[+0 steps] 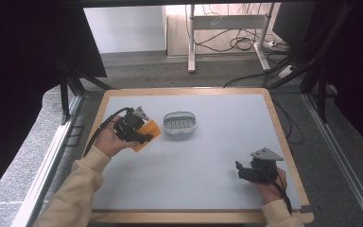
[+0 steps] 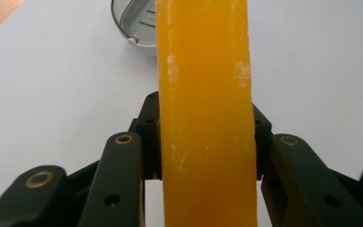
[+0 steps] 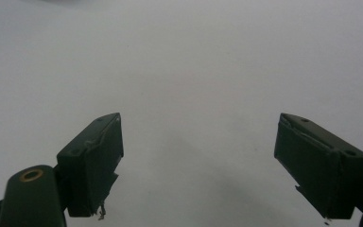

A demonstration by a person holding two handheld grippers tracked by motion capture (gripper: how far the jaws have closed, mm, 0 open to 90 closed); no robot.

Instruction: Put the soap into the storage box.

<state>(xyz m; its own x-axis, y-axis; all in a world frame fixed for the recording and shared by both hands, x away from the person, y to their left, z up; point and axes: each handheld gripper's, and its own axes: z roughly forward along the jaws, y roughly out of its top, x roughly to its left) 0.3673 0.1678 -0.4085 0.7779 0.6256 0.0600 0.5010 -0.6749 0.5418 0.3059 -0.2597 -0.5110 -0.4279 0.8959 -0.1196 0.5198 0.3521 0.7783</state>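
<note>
An orange bar of soap [image 1: 149,133] is held at the table's left, with my left gripper [image 1: 140,135] shut on it. In the left gripper view the soap [image 2: 206,118] stands on edge between the two jaws, which press on both of its sides. Just right of it sits a small grey soap dish [image 1: 180,123], whose rim [image 2: 132,28] appears at the top of the left gripper view. My right gripper [image 1: 240,171] rests near the table's front right, and its jaws stand wide apart over bare grey surface [image 3: 194,94] with nothing between them.
The grey mat [image 1: 198,156] lies on a wooden table with a light wood border [image 1: 283,137]. Beyond the far edge stand a desk frame [image 1: 227,28] and loose cables [image 1: 246,45] on the floor.
</note>
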